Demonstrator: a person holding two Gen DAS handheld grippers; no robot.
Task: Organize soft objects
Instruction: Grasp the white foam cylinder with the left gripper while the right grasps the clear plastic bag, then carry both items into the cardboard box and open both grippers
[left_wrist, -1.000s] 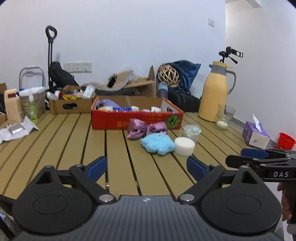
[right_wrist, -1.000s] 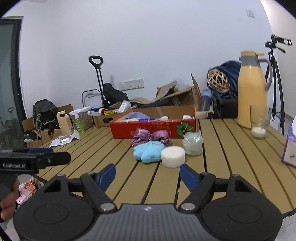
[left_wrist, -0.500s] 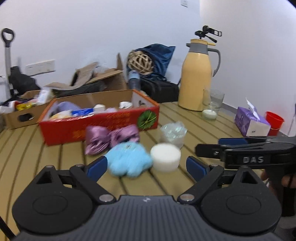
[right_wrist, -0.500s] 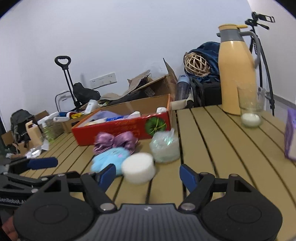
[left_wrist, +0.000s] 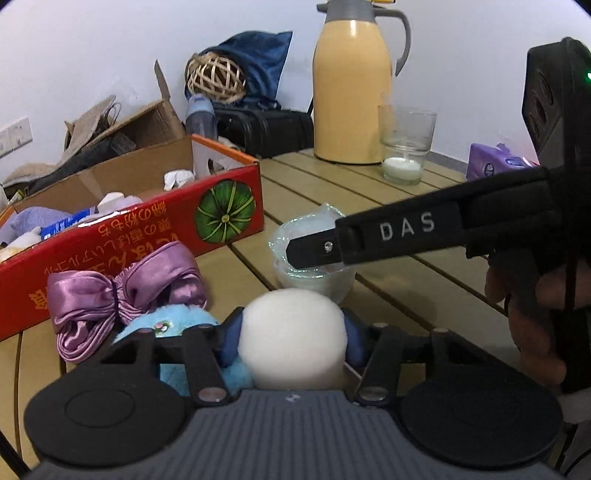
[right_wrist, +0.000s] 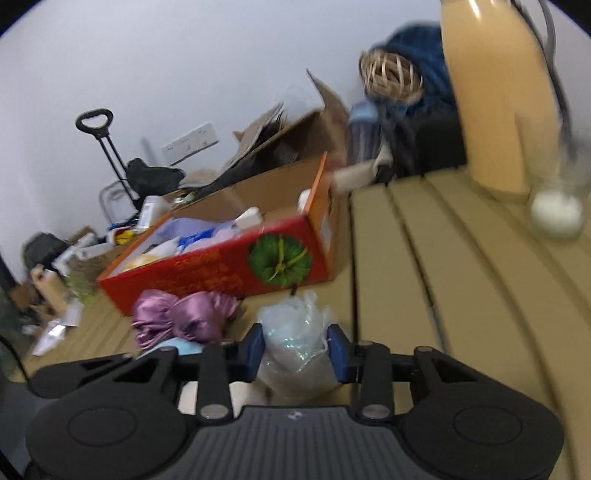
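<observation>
My left gripper (left_wrist: 291, 338) is shut on a white round sponge (left_wrist: 291, 332) on the slatted wooden table (left_wrist: 388, 280). A blue plush toy (left_wrist: 173, 325) lies just left of it, and a purple satin bow (left_wrist: 125, 288) lies beyond that. My right gripper (right_wrist: 295, 352) is shut on a clear crinkly plastic bundle (right_wrist: 295, 339); the same bundle shows in the left wrist view (left_wrist: 314, 266), behind the right gripper's black finger (left_wrist: 406, 229). A red cardboard box (left_wrist: 140, 229) holding several soft items stands behind; it also shows in the right wrist view (right_wrist: 229, 266).
A yellow thermos jug (left_wrist: 351, 81) and a glass with a white candle (left_wrist: 404, 147) stand at the table's far right. A purple tissue pack (left_wrist: 491, 162) lies at the right edge. Open cartons, a rattan ball (left_wrist: 214, 77) and bags crowd the back.
Both grippers moved forward and down to the objects. The left one closed on the white sponge, the right one closed on the plastic bundle. Both were open and empty before.
</observation>
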